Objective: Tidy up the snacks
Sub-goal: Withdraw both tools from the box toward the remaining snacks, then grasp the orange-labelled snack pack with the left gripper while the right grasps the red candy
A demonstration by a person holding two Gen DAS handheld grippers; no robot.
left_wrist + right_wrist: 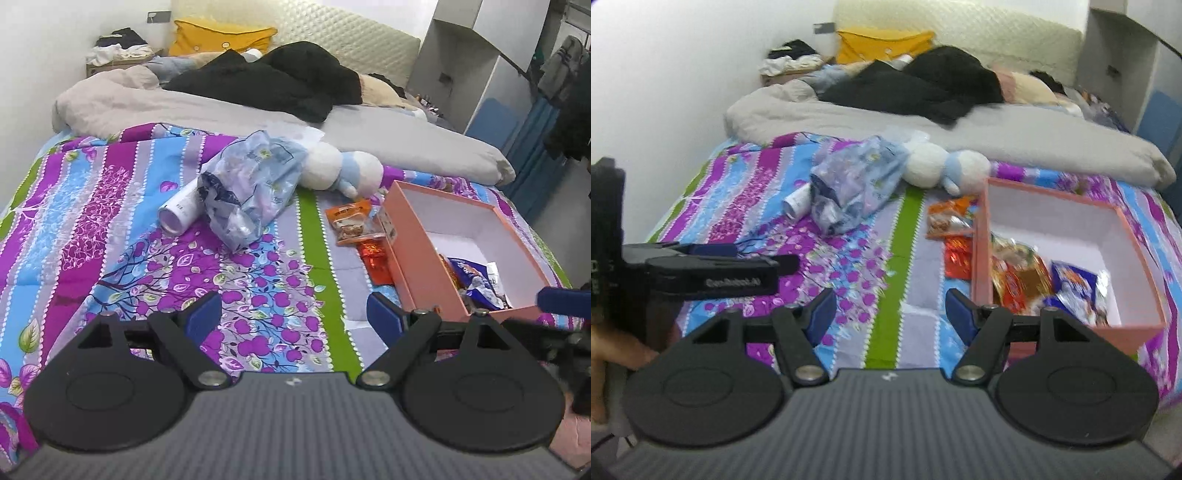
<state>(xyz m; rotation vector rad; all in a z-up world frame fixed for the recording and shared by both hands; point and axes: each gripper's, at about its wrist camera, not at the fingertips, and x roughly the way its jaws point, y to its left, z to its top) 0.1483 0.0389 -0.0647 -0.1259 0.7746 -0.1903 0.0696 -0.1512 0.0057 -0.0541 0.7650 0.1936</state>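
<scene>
A: Left wrist view first. Left gripper (293,314) spread wide, blue pads apart, nothing between them, hanging over the flowered bedspread (110,221).

B: And touching anything?

A: Nothing. Just right of it, the pink box (417,240), open, with blue and orange snack packets (476,280) heaped in its near corner. Outside against its left wall, an orange snack pouch (351,221) and a red packet (375,258). Further left, a crumpled blue plastic bag (251,184) over a white tube (179,216), with a white and blue plush toy (343,170) behind. At the right edge, only one blue pad of the other tool.

B: Right wrist view?

A: Blurred. Right gripper (890,314) also parted, somewhat narrower, empty, above the bedspread beside the box (982,258). Seen here but not there: the whole left tool from the side, a hand (613,354) under it, and more of the box's contents, red and gold wrappers (1015,273) along the left wall.
</scene>
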